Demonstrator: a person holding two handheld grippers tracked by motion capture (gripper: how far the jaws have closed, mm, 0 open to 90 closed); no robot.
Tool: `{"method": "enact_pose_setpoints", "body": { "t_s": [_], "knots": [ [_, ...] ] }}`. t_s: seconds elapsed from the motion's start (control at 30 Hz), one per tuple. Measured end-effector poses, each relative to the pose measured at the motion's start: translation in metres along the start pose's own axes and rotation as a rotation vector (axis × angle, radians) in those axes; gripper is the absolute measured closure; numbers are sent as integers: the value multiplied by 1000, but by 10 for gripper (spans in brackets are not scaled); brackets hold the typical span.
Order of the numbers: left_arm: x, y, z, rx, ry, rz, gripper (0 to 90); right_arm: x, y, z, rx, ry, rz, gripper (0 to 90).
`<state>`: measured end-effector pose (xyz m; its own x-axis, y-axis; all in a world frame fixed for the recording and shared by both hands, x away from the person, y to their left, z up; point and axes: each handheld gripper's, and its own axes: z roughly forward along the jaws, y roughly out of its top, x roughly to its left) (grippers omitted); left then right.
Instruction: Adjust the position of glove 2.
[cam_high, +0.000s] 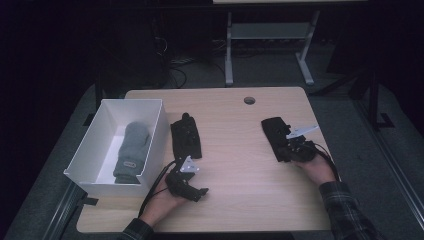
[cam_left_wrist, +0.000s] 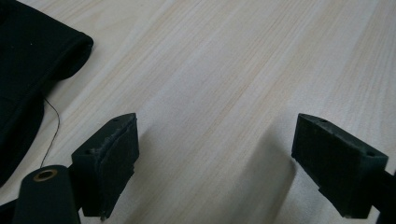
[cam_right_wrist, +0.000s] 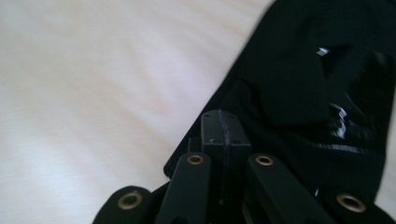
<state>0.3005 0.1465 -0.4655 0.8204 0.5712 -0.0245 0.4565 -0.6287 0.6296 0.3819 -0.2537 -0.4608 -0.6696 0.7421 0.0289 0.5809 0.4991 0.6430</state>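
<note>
Two black gloves lie on the wooden table (cam_high: 235, 165). The one left of centre (cam_high: 186, 136) lies beside a white box, and its cuff (cam_left_wrist: 23, 60) fills the upper left corner of the left gripper view. My left gripper (cam_high: 197, 192) (cam_left_wrist: 217, 123) hovers low over bare wood just in front of that glove, jaws wide open with nothing between them. The other glove (cam_high: 275, 135) (cam_right_wrist: 317, 70) lies at the right. My right gripper (cam_high: 289, 146) (cam_right_wrist: 220, 116) is shut, its tips at this glove's near edge. I cannot tell whether fabric is pinched.
A white open box (cam_high: 155, 145) stands at the table's left edge with a grey mitten (cam_high: 131, 152) inside. A round cable hole (cam_high: 249, 100) sits near the far edge. Beyond the table stand a desk frame (cam_high: 229, 55) and cables on the dark floor.
</note>
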Motion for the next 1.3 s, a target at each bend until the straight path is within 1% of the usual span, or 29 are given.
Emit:
{"method": "enact_pose_setpoints", "body": {
  "t_s": [0.03, 0.07, 0.1, 0.13, 0.17, 0.2, 0.23, 0.27, 0.4, 0.47, 0.53, 0.57, 0.6, 0.67, 0.7, 0.73, 0.77, 0.8, 0.83, 0.9, 0.93, 0.97, 1.0, 1.03, 1.07, 1.1, 1.2, 1.23, 1.3],
  "knots": [
    [0, 0, 0, 1, -1, 0, 142, 14, 0, 0, 2, 26, -28, 900],
    [1, 0, 0, 4, -1, 1, 142, 21, 0, 0, 8, 43, -33, 900],
    [0, -1, 0, -7, -2, 5, 140, 28, 1, 0, 8, 59, -42, 900],
    [1, -1, 0, -5, 4, 18, 138, 34, 1, 0, 7, 77, -48, 900],
    [1, -1, 0, -5, 4, 18, 137, 34, 1, 0, 7, 77, -48, 900],
    [0, -3, 0, -8, 8, 33, 137, 47, 2, 2, 7, 109, -69, 900],
    [0, -3, 0, -8, 8, 33, 134, 53, 3, 3, 9, 122, -77, 900],
    [0, -4, 0, -15, 5, 33, 134, 53, 3, 3, 9, 122, -77, 900],
    [1, -7, -1, -27, -1, 42, 133, 76, 10, 9, 15, 181, -118, 900],
    [1, -8, -1, -33, -5, 44, 132, 87, 15, 13, 17, 220, -142, 900],
    [1, -8, -1, -35, -7, 48, 132, 95, 19, 17, 18, 251, -149, 900],
    [2, -8, -1, -36, -8, 49, 131, 98, 21, 18, 15, 257, -162, 900],
    [1, -9, -1, -42, -8, 47, 131, 100, 23, 18, 10, 251, -165, 900],
    [2, -9, -1, -44, -9, 49, 131, 90, 30, 13, -27, 224, -163, 900],
    [2, -9, -1, -44, -9, 49, 131, 90, 30, 13, -27, 224, -163, 900],
    [2, -9, -1, -46, -9, 50, 131, 84, 33, 11, -48, 208, -143, 900],
    [2, -10, -1, -48, -9, 50, 131, 67, 40, 7, -73, 174, -117, 900],
    [2, -10, -1, -50, -9, 50, 131, 67, 40, 7, -73, 174, -117, 900],
    [2, -10, -1, -50, -9, 51, 131, 59, 44, 7, -77, 153, -112, 900],
    [2, -10, -1, -54, -9, 51, 131, 43, 48, 9, -85, 122, -79, 900],
    [2, -11, -1, -58, -10, 51, 131, 29, 52, 13, -83, 97, -51, 900],
    [2, -11, -1, -58, -11, 53, 131, 23, 53, 16, -80, 79, -53, 900],
    [2, -11, -1, -58, -11, 53, 131, 23, 53, 16, -80, 79, -53, 900],
    [2, -11, -1, -58, -11, 53, 131, 14, 55, 21, -68, 64, -40, 900],
    [2, -11, -1, -59, -11, 53, 131, 14, 55, 21, -68, 64, -40, 900],
    [2, -11, -1, -60, -12, 52, 131, 11, 55, 24, -62, 57, -39, 900],
    [2, -11, -1, -63, -13, 55, 131, 7, 51, 34, -24, 49, -32, 900],
    [2, -11, -1, -63, -13, 54, 131, 7, 49, 37, 1, 39, -31, 900],
    [2, -11, -1, -64, -14, 53, 131, 4, 46, 39, 7, 37, -24, 900]
  ]
}}
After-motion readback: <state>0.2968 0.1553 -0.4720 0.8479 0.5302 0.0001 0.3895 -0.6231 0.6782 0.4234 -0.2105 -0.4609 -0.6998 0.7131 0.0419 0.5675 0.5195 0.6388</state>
